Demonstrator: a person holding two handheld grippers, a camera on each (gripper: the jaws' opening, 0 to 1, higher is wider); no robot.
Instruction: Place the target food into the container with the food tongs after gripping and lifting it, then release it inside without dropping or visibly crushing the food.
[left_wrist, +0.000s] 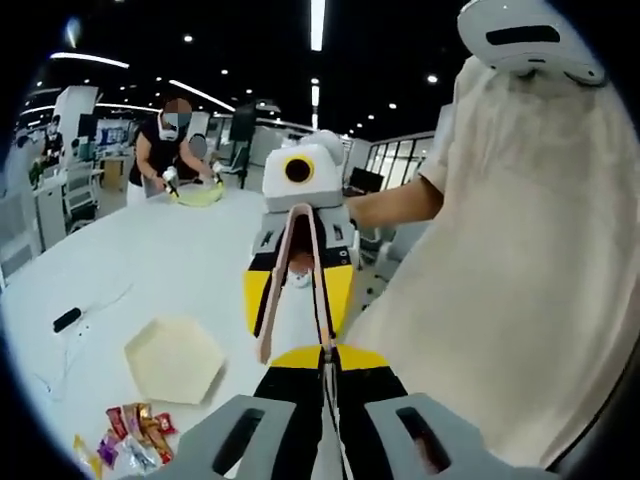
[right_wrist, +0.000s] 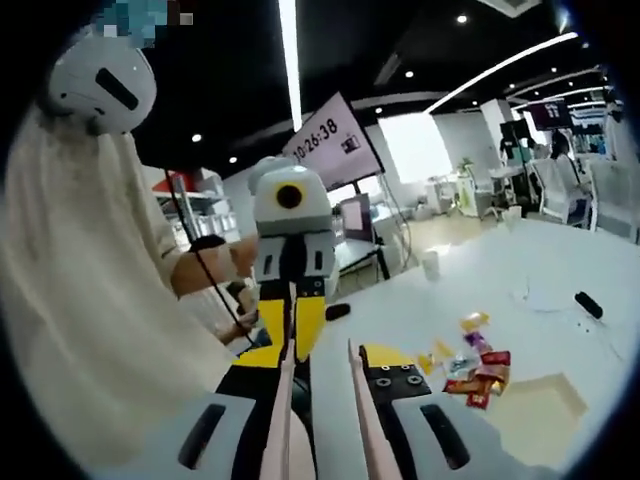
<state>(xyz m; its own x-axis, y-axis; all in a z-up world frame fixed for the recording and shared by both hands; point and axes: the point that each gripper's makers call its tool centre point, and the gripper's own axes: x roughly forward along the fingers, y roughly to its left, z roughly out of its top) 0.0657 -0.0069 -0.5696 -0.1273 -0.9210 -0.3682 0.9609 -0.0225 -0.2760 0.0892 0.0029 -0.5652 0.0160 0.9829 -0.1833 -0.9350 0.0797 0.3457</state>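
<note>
Pale pink food tongs (left_wrist: 312, 270) stretch between the two grippers in mid-air, above the white table (left_wrist: 150, 260). My left gripper (left_wrist: 325, 355) is shut on the end of one tong arm. My right gripper (right_wrist: 322, 358) has both tong arms (right_wrist: 283, 410) between its jaws, near the hinge end; the arms stay spread apart. Each gripper faces the other: the right gripper (left_wrist: 300, 262) in the left gripper view, the left gripper (right_wrist: 290, 325) in the right gripper view. Several bright snack packets (left_wrist: 135, 435) (right_wrist: 478, 372) lie beside a cream hexagonal container (left_wrist: 175, 360) (right_wrist: 540, 415), which holds nothing.
A person in a beige shirt (left_wrist: 520, 280) with a white headset (right_wrist: 100, 85) holds the grippers close to the body. Another person (left_wrist: 165, 150) works at the table's far end. A black device (left_wrist: 67, 320) (right_wrist: 588, 305) with a cable and a white cup (right_wrist: 430, 265) also lie on the table.
</note>
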